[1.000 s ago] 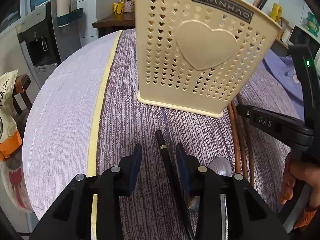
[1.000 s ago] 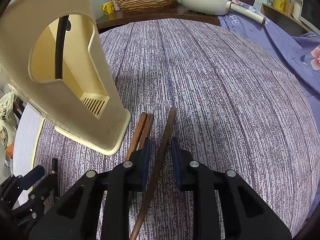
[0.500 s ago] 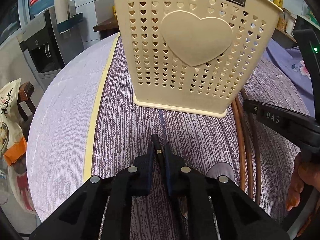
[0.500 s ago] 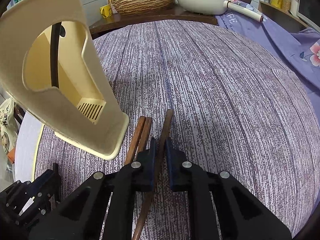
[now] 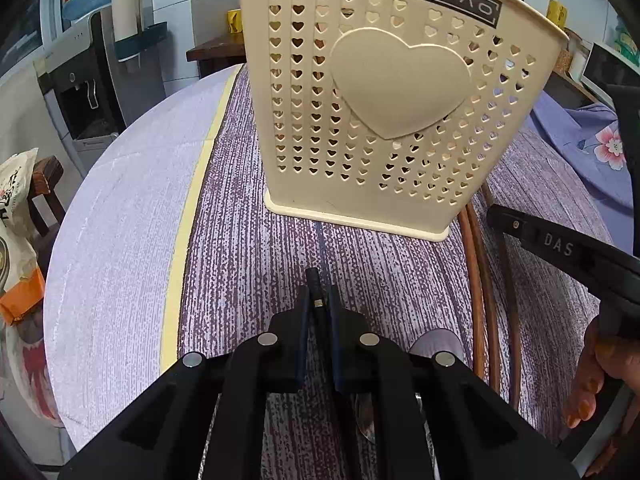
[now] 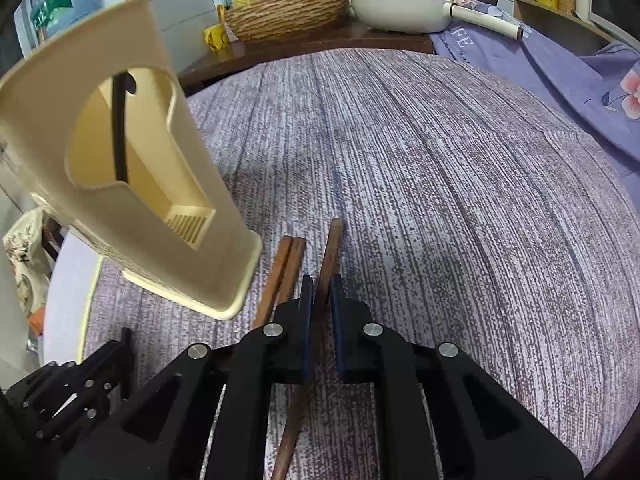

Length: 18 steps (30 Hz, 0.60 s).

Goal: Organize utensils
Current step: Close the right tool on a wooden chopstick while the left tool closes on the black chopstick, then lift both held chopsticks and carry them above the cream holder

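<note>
A cream utensil holder (image 5: 384, 112) with heart-shaped holes stands on the purple tablecloth; it also shows in the right wrist view (image 6: 132, 200), with a black utensil inside. My left gripper (image 5: 319, 300) is shut on a black chopstick (image 5: 313, 280) in front of the holder. A metal spoon (image 5: 434, 344) lies just right of it. My right gripper (image 6: 321, 296) is shut on a brown wooden chopstick (image 6: 332, 244). Two more brown chopsticks (image 6: 286, 268) lie side by side to its left, by the holder's base; they also show in the left wrist view (image 5: 480, 280).
The round table (image 6: 460, 184) has a yellow-edged cloth border (image 5: 192, 208) on the left. A wooden counter behind holds a wicker basket (image 6: 288, 12) and a white pan (image 6: 404, 8). A water dispenser (image 5: 84, 92) and a snack bag (image 5: 16, 200) stand off the table's left.
Both grippers have closed: the left on the black chopstick, the right on the single brown chopstick. Both have moved a little closer to the holder.
</note>
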Each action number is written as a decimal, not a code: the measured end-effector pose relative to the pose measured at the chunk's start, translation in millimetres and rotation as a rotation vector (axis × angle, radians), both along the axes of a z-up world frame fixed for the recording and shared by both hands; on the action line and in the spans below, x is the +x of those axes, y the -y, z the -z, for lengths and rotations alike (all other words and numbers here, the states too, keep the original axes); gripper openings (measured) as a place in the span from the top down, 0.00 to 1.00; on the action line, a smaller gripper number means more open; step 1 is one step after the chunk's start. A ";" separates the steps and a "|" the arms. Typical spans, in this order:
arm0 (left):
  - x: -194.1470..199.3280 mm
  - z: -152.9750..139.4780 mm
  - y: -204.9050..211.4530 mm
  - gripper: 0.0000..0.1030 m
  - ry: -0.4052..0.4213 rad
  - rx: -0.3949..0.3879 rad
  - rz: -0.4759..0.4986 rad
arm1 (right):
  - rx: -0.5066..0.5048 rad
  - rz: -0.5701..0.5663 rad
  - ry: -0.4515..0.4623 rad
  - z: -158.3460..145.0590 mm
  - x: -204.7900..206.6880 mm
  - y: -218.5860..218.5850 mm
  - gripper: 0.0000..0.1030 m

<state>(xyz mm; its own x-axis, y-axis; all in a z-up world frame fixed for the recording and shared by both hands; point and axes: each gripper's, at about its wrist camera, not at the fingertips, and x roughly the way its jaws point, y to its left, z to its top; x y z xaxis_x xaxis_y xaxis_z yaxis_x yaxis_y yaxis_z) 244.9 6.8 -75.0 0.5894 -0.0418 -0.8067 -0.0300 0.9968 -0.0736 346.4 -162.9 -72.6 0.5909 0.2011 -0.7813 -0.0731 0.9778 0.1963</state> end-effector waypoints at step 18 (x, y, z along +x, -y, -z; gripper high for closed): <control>-30.9 -57.6 -29.3 0.92 0.159 -0.112 -0.003 | 0.157 -0.032 0.221 -69.8 -61.7 25.5 0.92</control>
<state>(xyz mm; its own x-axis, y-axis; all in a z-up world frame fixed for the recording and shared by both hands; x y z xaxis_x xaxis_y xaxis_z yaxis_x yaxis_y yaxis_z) 214.0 36.0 -17.3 0.7091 -0.1239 -0.6941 -0.0124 0.9821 -0.1879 284.8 -188.4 -2.8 0.7351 0.3309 -0.5917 -0.1616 0.9332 0.3210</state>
